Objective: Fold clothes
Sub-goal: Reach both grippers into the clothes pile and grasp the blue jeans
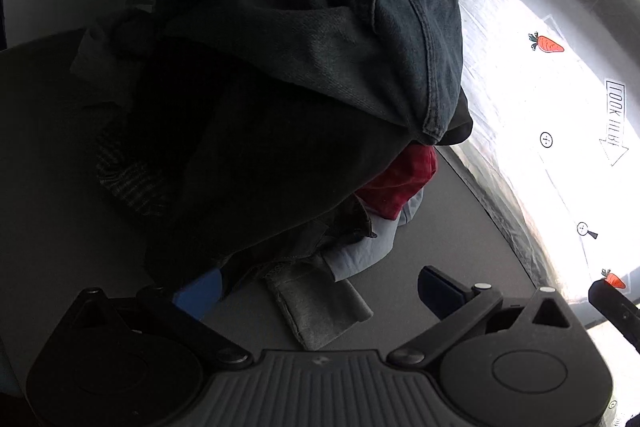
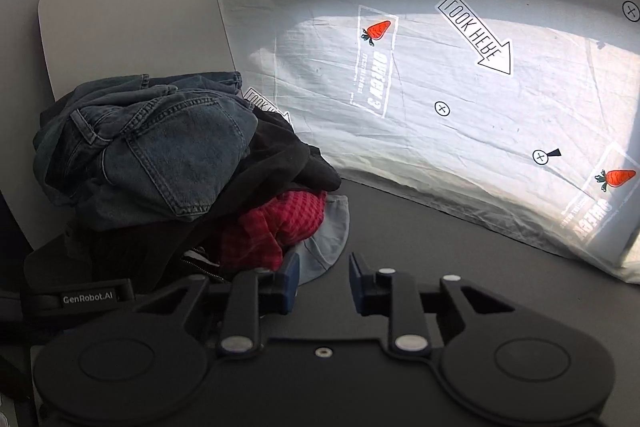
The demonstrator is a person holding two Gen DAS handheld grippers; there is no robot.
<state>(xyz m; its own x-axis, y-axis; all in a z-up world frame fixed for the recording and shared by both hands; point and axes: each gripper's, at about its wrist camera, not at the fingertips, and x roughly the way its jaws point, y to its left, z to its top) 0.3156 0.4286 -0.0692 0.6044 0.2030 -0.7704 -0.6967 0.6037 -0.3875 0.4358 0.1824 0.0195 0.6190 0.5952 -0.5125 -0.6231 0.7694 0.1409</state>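
2 grippers, left gripper [image 1: 316, 291] and right gripper [image 2: 324, 283], gape empty beside the clothes pile [image 2: 168, 163]; tugging a low layer could topple the jeans [image 2: 160, 147].

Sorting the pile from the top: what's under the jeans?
Under the jeans lies a black garment, then red checked fabric and pale blue cloth. Anything deeper is covered.
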